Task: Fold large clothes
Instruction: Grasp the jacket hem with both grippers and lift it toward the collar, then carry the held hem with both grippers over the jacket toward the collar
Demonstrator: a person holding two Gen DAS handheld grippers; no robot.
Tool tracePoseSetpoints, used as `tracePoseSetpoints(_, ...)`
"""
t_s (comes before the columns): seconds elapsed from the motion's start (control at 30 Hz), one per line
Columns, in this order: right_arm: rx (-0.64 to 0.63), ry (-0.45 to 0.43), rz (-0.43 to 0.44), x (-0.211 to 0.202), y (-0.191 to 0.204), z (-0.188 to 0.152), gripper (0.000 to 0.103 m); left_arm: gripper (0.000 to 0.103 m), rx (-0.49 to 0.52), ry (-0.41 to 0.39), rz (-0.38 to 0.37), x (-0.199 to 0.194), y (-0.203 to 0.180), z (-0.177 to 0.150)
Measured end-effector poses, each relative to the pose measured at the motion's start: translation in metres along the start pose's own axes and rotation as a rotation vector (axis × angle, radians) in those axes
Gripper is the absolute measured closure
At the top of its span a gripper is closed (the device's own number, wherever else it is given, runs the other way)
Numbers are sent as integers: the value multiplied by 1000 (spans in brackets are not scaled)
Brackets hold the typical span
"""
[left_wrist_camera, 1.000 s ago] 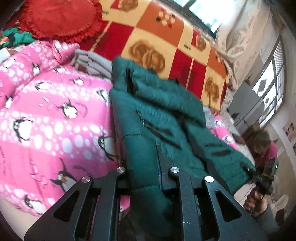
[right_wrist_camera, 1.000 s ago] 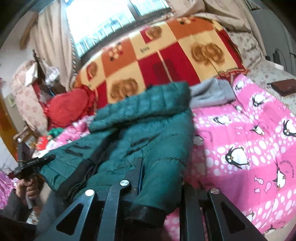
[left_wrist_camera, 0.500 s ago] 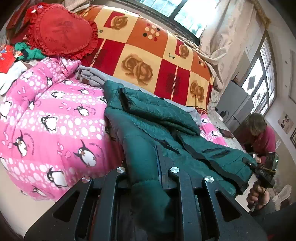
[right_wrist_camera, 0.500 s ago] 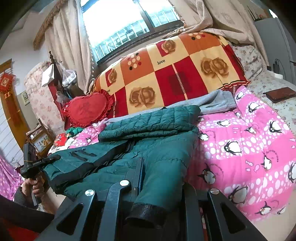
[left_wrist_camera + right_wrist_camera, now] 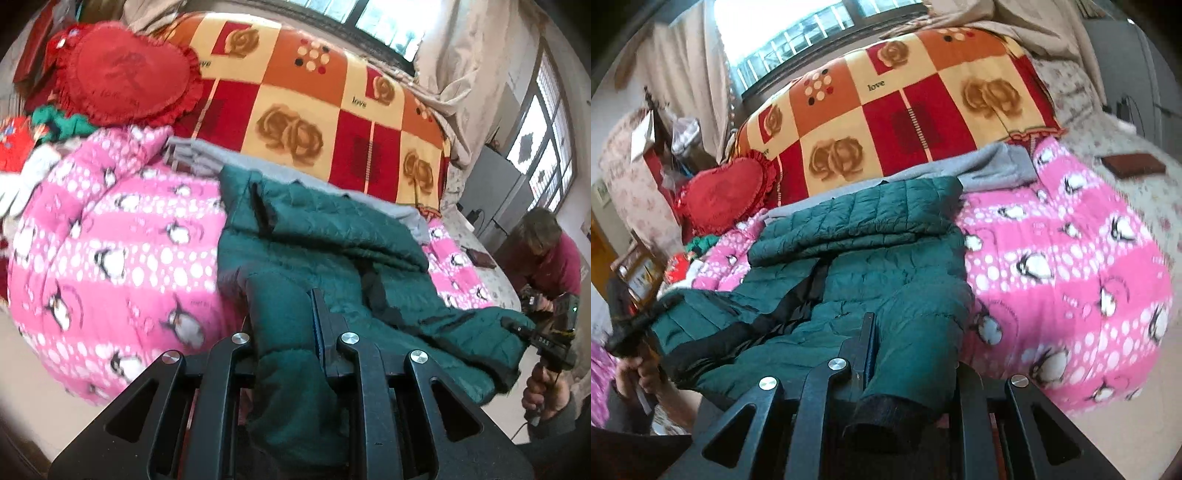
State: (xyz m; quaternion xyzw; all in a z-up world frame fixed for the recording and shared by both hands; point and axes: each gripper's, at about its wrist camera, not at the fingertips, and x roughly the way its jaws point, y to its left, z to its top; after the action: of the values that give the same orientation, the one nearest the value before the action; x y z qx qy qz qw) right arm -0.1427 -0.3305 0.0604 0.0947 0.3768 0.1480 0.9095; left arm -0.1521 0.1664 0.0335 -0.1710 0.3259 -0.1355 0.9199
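Pink penguin quilt (image 5: 110,258) bears the green jacket (image 5: 332,251), both sleeves clamped: left gripper (image 5: 284,332), right gripper (image 5: 908,354); a brown wallet (image 5: 1134,165) shows clearly only rightward.

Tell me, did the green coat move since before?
Yes, it seems: the green coat has slid toward the camera, away from the checkered blanket, uncovering more of the grey cloth behind it.

The left gripper (image 5: 286,332) is being held angled downward, jaws clamped on a sleeve (image 5: 284,314) between them. The right gripper (image 5: 908,354) is likewise being pointed downward, jaws clamped on the other sleeve (image 5: 923,332), each gripper being carried by one hand (image 5: 545,391).
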Motion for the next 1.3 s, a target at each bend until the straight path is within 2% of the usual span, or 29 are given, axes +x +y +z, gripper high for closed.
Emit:
tracePoseSetpoints(0.07,-12,-8,-7,4,0,7,88,88,-22,-34,-27,2,2,6)
tracePoseSetpoints(0.17,-9,-21,-19,14,-4,12,88,88,-65,-38,-8,15,9,16)
tracePoseSetpoints(0.3,-4,-19,-51,37,-8,19,88,88,-87,16,99,47,11,25)
tracePoseSetpoints(0.43,19,-10,-96,68,-14,23,88,88,-40,98,303,91,4,18)
tracePoseSetpoints(0.5,55,-5,-120,86,-19,25,88,88,-32,131,371,109,7,10)
tracePoseSetpoints(0.73,194,-20,-214,130,-30,16,87,86,-30,122,472,133,5,-2)
tracePoseSetpoints(0.8,185,-30,-225,129,-28,16,87,86,-12,126,489,138,3,-2)
tracePoseSetpoints(1.3,185,-37,-219,129,-26,13,84,86,-29,129,481,141,4,-4)
